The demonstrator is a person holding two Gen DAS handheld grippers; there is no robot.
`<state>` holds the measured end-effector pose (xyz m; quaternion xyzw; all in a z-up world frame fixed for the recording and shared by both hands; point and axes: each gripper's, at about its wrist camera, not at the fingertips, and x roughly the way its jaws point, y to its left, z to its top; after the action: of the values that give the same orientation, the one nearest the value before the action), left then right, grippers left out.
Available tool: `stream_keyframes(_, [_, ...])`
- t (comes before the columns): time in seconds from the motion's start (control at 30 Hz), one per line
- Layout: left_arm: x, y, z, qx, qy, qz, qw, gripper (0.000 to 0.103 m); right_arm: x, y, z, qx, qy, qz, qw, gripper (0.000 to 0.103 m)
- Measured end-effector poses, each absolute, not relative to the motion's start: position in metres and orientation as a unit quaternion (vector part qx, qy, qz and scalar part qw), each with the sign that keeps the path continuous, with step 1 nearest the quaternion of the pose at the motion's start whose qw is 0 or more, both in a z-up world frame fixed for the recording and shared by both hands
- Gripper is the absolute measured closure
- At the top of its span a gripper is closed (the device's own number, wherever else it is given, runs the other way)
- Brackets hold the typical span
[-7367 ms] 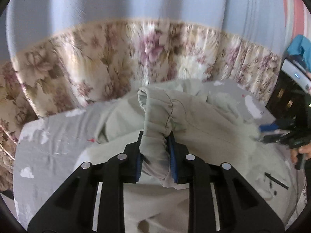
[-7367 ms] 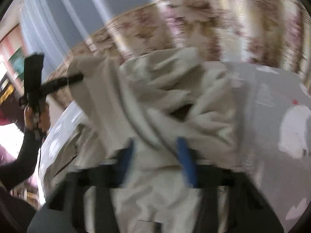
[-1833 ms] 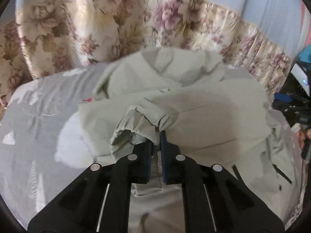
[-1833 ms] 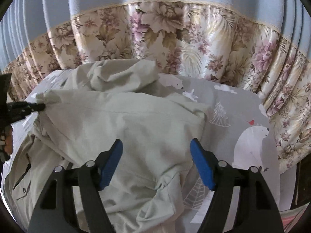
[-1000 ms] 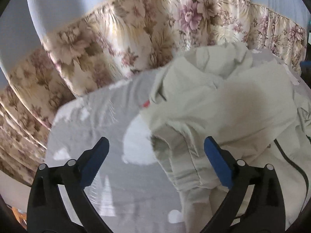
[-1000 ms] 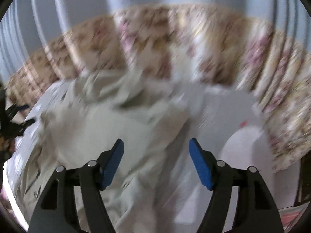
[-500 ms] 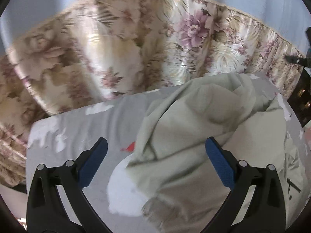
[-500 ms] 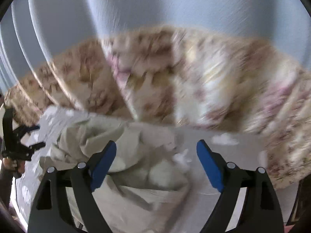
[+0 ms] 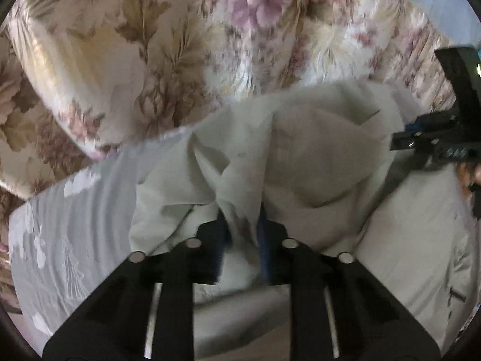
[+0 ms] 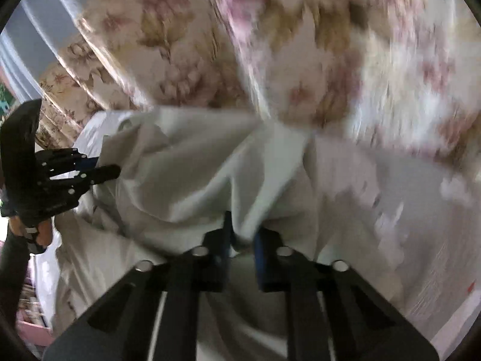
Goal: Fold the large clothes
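I see the pale grey-green cotton jacket [image 9: 315,156] lying crumpled in soft, matte folds on the grey printed bedsheet [image 9: 75,210], its bunched hood end toward the shiny floral satin curtain [image 9: 150,45]. My left gripper [image 9: 242,225] is closing its black arms and blue pads on a raised ridge of that cloth, and my right gripper [image 10: 242,234] is closing on another pinched fold. Only the right view shows the left tool from the side with the hand [image 10: 28,228] and dark sleeve [image 10: 12,270] behind it; only the left view shows the sheet's white tree print [image 9: 72,270].
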<state>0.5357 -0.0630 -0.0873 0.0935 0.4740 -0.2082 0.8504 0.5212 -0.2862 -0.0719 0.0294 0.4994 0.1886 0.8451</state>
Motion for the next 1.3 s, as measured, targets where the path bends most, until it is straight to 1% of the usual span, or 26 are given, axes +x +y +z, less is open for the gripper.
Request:
stream_keyframes(0.03, [0.54, -0.062, -0.08, 0.081, 0.469, -0.209, 0.854, 0.09, 0.523, -0.289, -0.058, 0.043, 0.473, 0.186, 0.86, 0.096])
stream_keyframes(0.13, [0.554, -0.053, -0.052, 0.028, 0.459, -0.216, 0.861, 0.093, 0.529, -0.3, -0.027, 0.092, 0.432, 0.191, 0.877, 0.096])
stream_keyframes(0.33, [0.548, -0.04, 0.001, -0.047, 0.449, -0.236, 0.86, 0.094, 0.513, -0.302, 0.02, 0.096, 0.398, 0.212, 0.888, 0.097])
stream_keyframes(0.5, [0.493, -0.032, 0.023, -0.085, 0.482, -0.274, 0.828, 0.094, 0.459, -0.294, 0.047, 0.059, 0.388, 0.222, 0.893, 0.097])
stream_keyframes(0.63, [0.419, -0.034, 0.009, -0.121, 0.515, -0.332, 0.781, 0.094, 0.413, -0.306, 0.043, 0.04, 0.404, 0.217, 0.888, 0.096])
stream_keyframes(0.67, [0.4, -0.04, 0.0, -0.117, 0.523, -0.345, 0.77, 0.091, 0.407, -0.312, 0.038, 0.037, 0.414, 0.209, 0.885, 0.096])
stream_keyframes(0.7, [0.376, -0.048, -0.014, -0.12, 0.534, -0.358, 0.757, 0.083, 0.405, -0.318, 0.03, 0.034, 0.425, 0.197, 0.883, 0.096])
stream_keyframes(0.73, [0.361, -0.055, -0.026, -0.117, 0.543, -0.362, 0.749, 0.077, 0.405, -0.326, 0.016, 0.031, 0.446, 0.175, 0.877, 0.093])
stream_keyframes(0.77, [0.348, -0.064, -0.039, -0.102, 0.553, -0.364, 0.743, 0.064, 0.408, -0.331, 0.005, 0.034, 0.46, 0.162, 0.872, 0.092])
stream_keyframes(0.8, [0.335, -0.072, -0.054, -0.081, 0.557, -0.361, 0.743, 0.058, 0.409, -0.338, -0.011, 0.042, 0.476, 0.152, 0.865, 0.092])
stream_keyframes(0.83, [0.325, -0.078, -0.068, -0.053, 0.552, -0.346, 0.757, 0.054, 0.406, -0.341, -0.02, 0.047, 0.485, 0.151, 0.86, 0.083])
stream_keyframes(0.87, [0.32, -0.078, -0.075, -0.031, 0.545, -0.326, 0.772, 0.051, 0.402, -0.347, -0.03, 0.048, 0.492, 0.136, 0.859, 0.07])
stream_keyframes(0.93, [0.312, -0.072, -0.087, 0.018, 0.52, -0.265, 0.812, 0.048, 0.386, -0.357, -0.035, 0.052, 0.481, 0.123, 0.867, 0.055])
stream_keyframes(0.97, [0.311, -0.065, -0.089, 0.022, 0.513, -0.255, 0.819, 0.045, 0.374, -0.366, -0.032, 0.072, 0.462, 0.127, 0.875, 0.05])
stream_keyframes(1.03, [0.311, -0.046, -0.085, 0.007, 0.498, -0.243, 0.832, 0.038, 0.353, -0.381, -0.027, 0.103, 0.433, 0.122, 0.887, 0.046])
stream_keyframes(1.1, [0.315, -0.026, -0.071, -0.004, 0.467, -0.221, 0.856, 0.021, 0.334, -0.383, -0.023, 0.114, 0.413, 0.124, 0.895, 0.046])
stream_keyframes(1.13, [0.32, -0.02, -0.065, -0.002, 0.45, -0.206, 0.869, 0.018, 0.329, -0.379, -0.025, 0.114, 0.408, 0.132, 0.896, 0.046])
stream_keyframes(1.17, [0.327, -0.017, -0.06, 0.002, 0.438, -0.192, 0.878, 0.016, 0.328, -0.37, -0.027, 0.111, 0.407, 0.137, 0.896, 0.046])
stream_keyframes(1.23, [0.352, -0.017, -0.057, 0.003, 0.435, -0.183, 0.882, 0.016, 0.333, -0.356, -0.036, 0.099, 0.416, 0.138, 0.893, 0.046])
stream_keyframes(1.3, [0.378, -0.025, -0.064, -0.02, 0.447, -0.192, 0.874, 0.017, 0.342, -0.346, -0.048, 0.095, 0.422, 0.134, 0.892, 0.046])
